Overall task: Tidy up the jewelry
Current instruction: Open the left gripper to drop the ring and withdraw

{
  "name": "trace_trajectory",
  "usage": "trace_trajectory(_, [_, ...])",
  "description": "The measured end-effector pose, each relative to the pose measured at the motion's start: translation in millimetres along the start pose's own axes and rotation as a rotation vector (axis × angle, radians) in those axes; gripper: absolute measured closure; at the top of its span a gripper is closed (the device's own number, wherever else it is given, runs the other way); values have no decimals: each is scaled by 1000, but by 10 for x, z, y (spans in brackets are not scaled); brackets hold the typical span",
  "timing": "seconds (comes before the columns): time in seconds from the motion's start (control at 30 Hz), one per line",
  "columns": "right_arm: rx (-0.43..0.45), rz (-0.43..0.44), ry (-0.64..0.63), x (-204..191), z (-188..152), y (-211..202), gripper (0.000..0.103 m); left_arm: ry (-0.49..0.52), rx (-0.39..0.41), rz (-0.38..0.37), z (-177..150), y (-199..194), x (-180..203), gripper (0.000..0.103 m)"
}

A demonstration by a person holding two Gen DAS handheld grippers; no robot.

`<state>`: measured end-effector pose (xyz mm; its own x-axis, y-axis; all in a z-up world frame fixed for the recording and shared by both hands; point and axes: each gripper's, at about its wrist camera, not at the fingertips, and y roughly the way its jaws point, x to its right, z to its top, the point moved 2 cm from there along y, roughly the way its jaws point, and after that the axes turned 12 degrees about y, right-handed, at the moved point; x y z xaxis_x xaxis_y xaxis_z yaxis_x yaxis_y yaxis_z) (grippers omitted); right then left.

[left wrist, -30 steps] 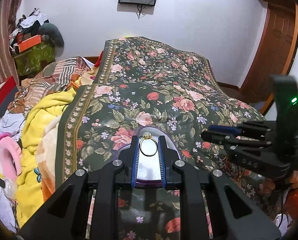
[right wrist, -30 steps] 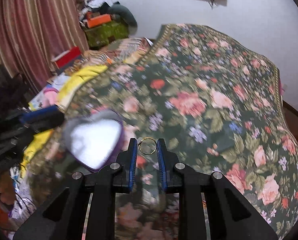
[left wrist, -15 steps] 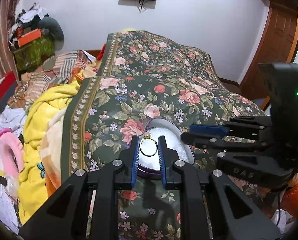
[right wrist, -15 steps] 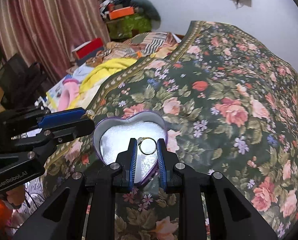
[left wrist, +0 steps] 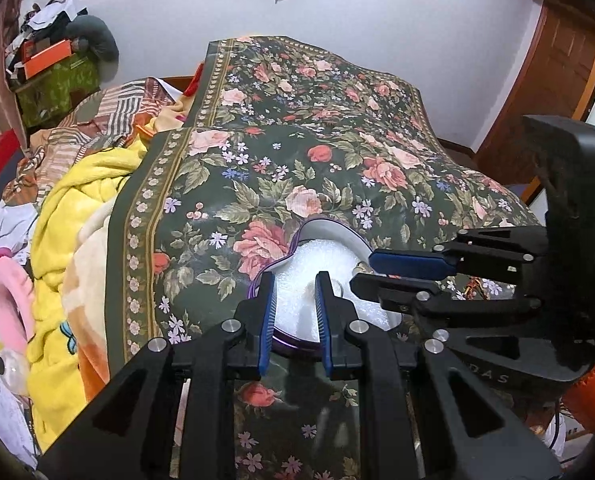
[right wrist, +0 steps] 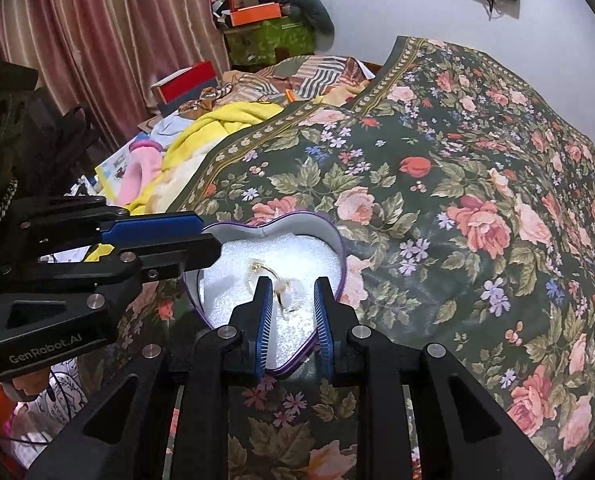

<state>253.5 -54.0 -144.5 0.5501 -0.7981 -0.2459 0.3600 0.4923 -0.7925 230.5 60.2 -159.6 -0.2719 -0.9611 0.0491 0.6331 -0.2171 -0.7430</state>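
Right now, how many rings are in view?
2. Both are inside the heart-shaped tin: one ring just beyond the tip of the left claw, the other ring between the fingers of the right claw. Glare may hide more.

The room was evenly lit and rather dim. The white foam in my heart tin glared, so the rings there looked washed out. My lens bent the edges; corners were black.
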Motion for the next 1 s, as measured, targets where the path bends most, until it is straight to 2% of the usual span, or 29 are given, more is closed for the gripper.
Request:
trace_trajectory(0.13, [13,15,43,79,41,-87,81,13,15,28,40,-89,23,86])
trace_trajectory(0.27, [64,8,78,165,83,-320,81,38,40,50,100,-235,89,86])
trace_trajectory(0.43, [154,-51,120,341,97,-729,81,71,74,72,187,-400,237,86])
trace_trajectory(0.53, [197,-102,143,477,55,-964,79,84,93,67,236,-481,355,85])
trace_trajectory(0.6, [217,-129,159,576,2,-1111,72,93,98,62,258,-510,440,82])
trace_trajectory(0.7, [240,-170,181,727,-114,-1292,67,109,101,44,273,-533,606,80])
trace_trajectory(0.87, [225,-224,219,974,-352,-1441,67,138,71,1,260,-437,902,78])
trace_trajectory(1.0, [198,-235,257,1125,-556,-1492,67,170,29,-38,214,-276,1145,78])
